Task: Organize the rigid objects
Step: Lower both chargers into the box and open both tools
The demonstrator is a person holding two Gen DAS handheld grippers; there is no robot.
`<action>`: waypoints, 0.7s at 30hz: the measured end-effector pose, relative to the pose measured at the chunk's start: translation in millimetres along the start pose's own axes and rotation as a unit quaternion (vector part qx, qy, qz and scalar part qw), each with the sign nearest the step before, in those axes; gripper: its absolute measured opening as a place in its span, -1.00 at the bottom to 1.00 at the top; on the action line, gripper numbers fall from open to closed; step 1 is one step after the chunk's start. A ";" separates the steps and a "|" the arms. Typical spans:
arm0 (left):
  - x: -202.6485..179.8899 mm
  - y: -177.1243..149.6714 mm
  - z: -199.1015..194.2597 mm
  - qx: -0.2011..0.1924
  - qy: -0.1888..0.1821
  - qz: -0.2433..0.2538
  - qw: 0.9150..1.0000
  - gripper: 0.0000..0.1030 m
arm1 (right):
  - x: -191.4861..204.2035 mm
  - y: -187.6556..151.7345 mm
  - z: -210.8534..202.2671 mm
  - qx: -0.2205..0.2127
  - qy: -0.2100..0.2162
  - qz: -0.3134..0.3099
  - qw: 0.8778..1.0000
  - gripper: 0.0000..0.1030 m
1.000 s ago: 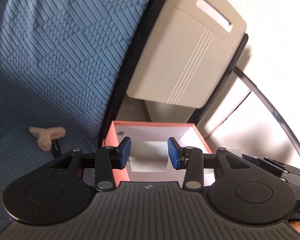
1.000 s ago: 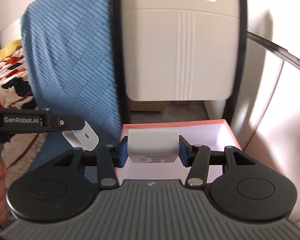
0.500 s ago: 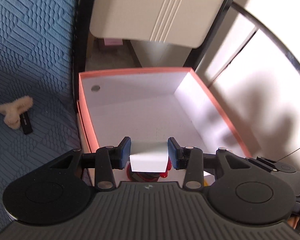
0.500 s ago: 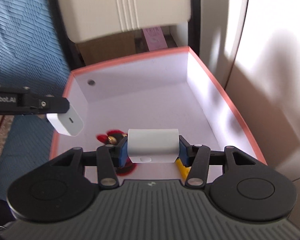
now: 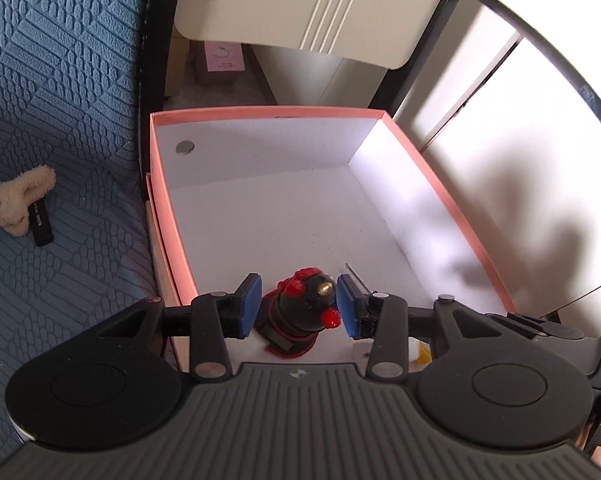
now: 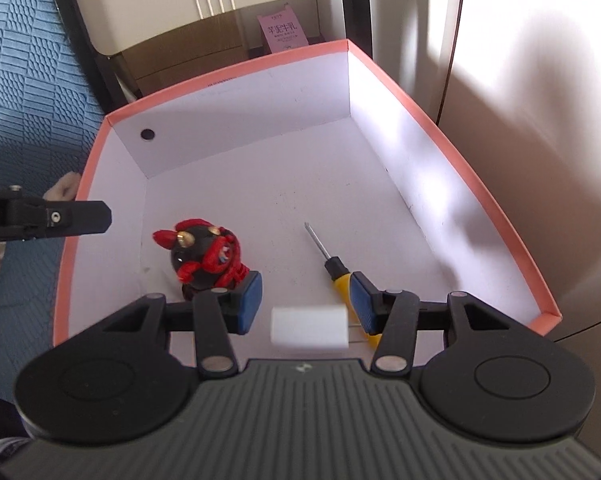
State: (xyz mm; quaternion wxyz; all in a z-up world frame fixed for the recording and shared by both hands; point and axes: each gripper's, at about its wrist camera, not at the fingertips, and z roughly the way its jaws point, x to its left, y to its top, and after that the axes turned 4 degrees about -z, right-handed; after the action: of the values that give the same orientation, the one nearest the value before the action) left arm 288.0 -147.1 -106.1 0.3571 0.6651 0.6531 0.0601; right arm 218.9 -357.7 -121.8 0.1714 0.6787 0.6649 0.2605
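Readable text: very little

Left of the right gripper's fingers, the black bar of the left gripper (image 6: pixel 44 218) carries white letters cut off by the frame edge; only "AI" shows. Far ahead of the fingers, past the box's far wall, a pink carton (image 6: pixel 283 34) bears dark printed characters in a non-Latin script, too small to make out. In the left wrist view the same pink carton (image 5: pixel 223 55) shows a pale picture and a line of print that is blurred beyond reading.
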 end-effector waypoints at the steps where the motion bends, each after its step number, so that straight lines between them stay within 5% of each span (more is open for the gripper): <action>1: -0.8 0.2 -5.3 -0.006 0.000 0.003 1.000 -0.08 | 2.6 0.9 -3.2 -0.004 -0.003 -0.001 1.000 0.02; 15: 14.1 -16.4 -124.3 -0.137 0.023 0.054 0.989 -0.08 | 72.4 15.4 -83.3 -0.124 0.027 -0.053 0.991 0.02; 21: 36.2 -23.3 -152.7 -0.174 0.051 0.060 0.982 -0.08 | 113.4 1.7 -91.7 -0.143 0.047 -0.076 0.986 0.02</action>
State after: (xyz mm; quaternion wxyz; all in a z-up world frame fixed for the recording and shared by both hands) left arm 190.3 -56.0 -20.4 0.4297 0.6266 0.6088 0.2283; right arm 164.7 -255.8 -32.7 0.2546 0.5816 0.6779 0.3707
